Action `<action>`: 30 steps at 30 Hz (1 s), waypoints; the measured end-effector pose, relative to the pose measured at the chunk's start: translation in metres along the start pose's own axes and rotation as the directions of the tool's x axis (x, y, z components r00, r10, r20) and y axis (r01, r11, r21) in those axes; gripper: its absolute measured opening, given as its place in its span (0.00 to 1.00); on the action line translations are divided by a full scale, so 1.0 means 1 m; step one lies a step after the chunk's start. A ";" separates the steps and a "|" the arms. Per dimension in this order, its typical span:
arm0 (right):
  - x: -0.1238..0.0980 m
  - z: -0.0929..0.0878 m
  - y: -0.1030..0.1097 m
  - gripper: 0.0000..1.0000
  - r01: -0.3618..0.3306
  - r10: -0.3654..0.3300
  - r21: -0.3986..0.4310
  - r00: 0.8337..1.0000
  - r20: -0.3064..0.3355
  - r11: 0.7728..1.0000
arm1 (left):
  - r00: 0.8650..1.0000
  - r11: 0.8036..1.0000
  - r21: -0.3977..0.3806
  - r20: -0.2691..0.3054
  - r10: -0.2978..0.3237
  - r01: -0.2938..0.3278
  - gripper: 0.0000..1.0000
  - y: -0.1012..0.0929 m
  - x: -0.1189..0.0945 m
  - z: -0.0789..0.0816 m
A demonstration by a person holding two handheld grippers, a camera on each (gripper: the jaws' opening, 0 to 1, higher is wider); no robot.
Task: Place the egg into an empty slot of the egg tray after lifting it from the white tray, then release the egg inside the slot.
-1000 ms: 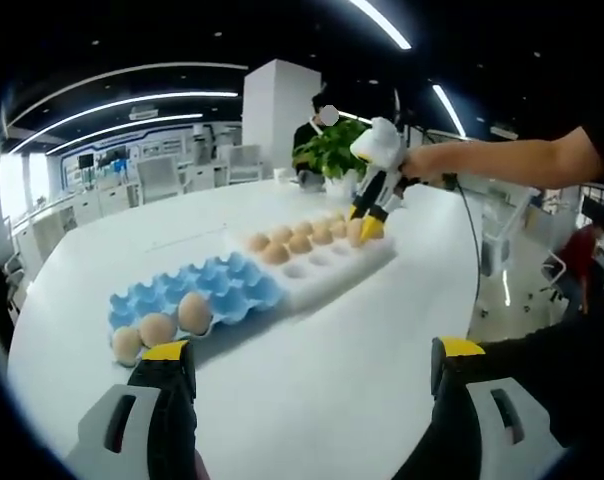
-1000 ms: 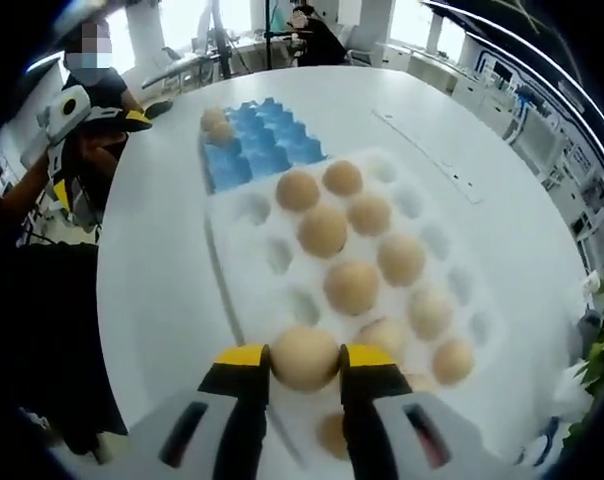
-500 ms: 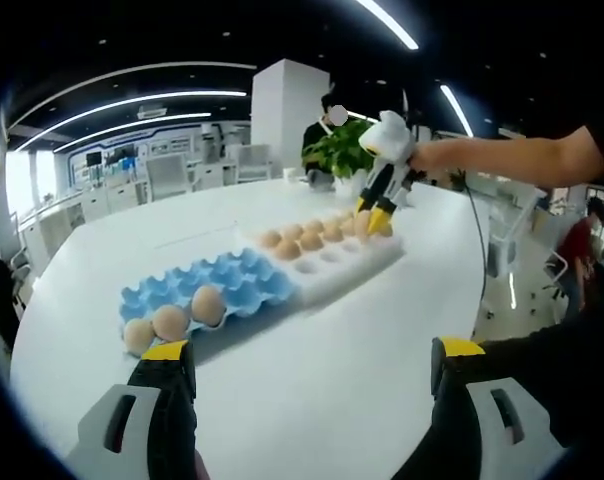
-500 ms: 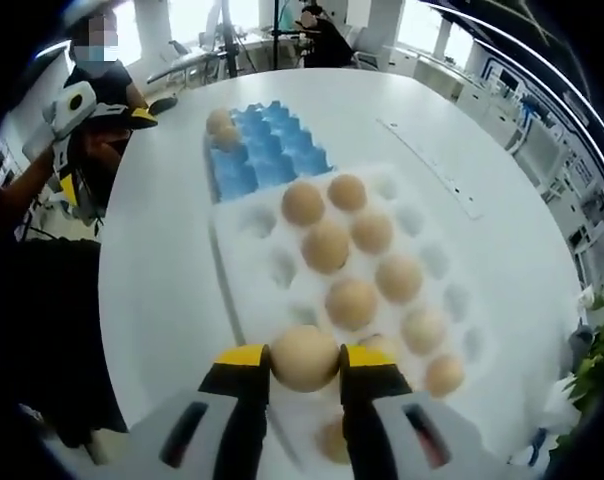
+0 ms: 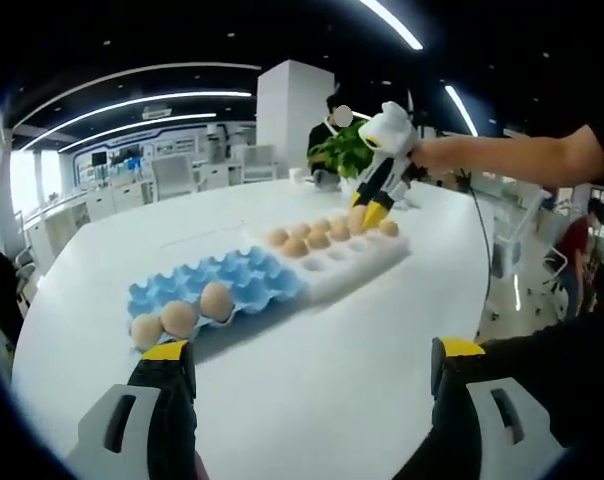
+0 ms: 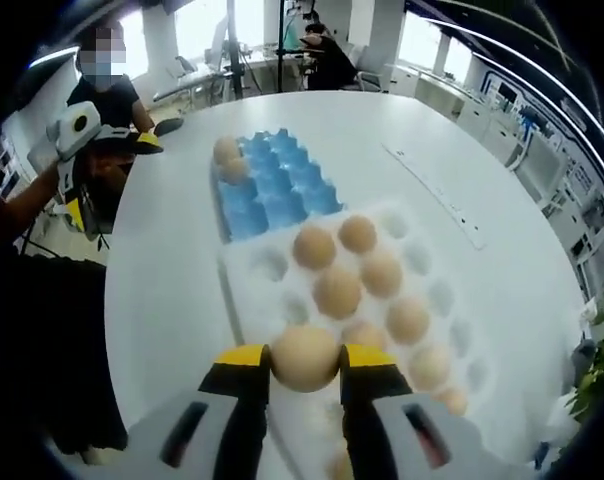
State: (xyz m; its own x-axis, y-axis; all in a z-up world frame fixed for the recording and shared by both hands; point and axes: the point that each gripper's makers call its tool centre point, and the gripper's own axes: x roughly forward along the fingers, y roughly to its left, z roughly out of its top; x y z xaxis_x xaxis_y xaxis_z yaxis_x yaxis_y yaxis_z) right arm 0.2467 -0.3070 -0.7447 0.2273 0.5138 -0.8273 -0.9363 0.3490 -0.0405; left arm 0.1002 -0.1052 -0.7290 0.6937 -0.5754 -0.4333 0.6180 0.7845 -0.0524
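My right gripper [image 6: 304,362] is shut on a tan egg [image 6: 304,357] and holds it above the near end of the white tray [image 6: 257,300], where several more eggs sit. Beyond it lies the blue egg tray [image 6: 272,190] with eggs at its far end. In the left gripper view the right gripper [image 5: 370,214] hangs over the far end of the white tray [image 5: 342,268], held by a person's arm. The blue egg tray [image 5: 237,285] carries three eggs [image 5: 180,318] at its near corner. My left gripper [image 5: 307,365] stands open over the table with nothing between its jaws.
Both trays rest on a large round white table [image 5: 312,350]. A potted plant [image 5: 337,150] stands at the table's far side. In the right gripper view a person holds the left gripper [image 6: 82,130] off the table's edge. Office desks and chairs fill the background.
My right gripper has risen with the egg, higher above the white tray. The left gripper stays open and has hardly moved.
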 end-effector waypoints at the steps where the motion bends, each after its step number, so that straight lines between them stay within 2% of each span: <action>1: 0.001 0.001 0.001 0.28 -0.001 0.001 0.002 1.000 0.003 1.000 | 1.000 1.000 -0.003 0.002 0.001 -0.001 1.00 0.000 0.000 0.000; 10: 0.013 0.022 0.016 0.28 -0.048 0.050 -0.020 0.996 0.069 0.999 | 1.000 1.000 -0.004 0.003 0.002 -0.002 1.00 0.001 0.000 -0.001; 17: 0.025 0.043 0.030 0.28 -0.074 0.082 -0.074 0.989 0.122 0.995 | 1.000 1.000 0.002 0.001 0.004 -0.004 1.00 0.003 -0.001 0.001; 24: 0.033 0.061 0.040 0.28 -0.091 0.106 -0.091 0.978 0.180 0.992 | 1.000 1.000 0.006 -0.001 0.007 -0.007 1.00 0.005 -0.002 0.001; 26: 0.035 0.070 0.041 0.28 -0.083 0.106 -0.109 0.968 0.226 0.991 | 1.000 1.000 0.005 -0.001 0.007 -0.007 1.00 0.005 -0.002 0.000; 30: 0.039 0.078 0.046 0.28 -0.102 0.125 -0.104 0.960 0.252 0.989 | 1.000 1.000 0.010 -0.006 0.008 -0.008 1.00 0.005 -0.003 -0.002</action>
State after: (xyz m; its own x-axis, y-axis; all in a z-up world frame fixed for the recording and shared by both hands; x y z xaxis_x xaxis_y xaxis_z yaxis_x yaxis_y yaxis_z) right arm 0.2333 -0.2095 -0.7349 0.1687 0.7344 -0.6574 -0.9773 0.2116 -0.0144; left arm 0.1010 -0.0991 -0.7297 0.6962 -0.5680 -0.4390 0.6164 0.7864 -0.0399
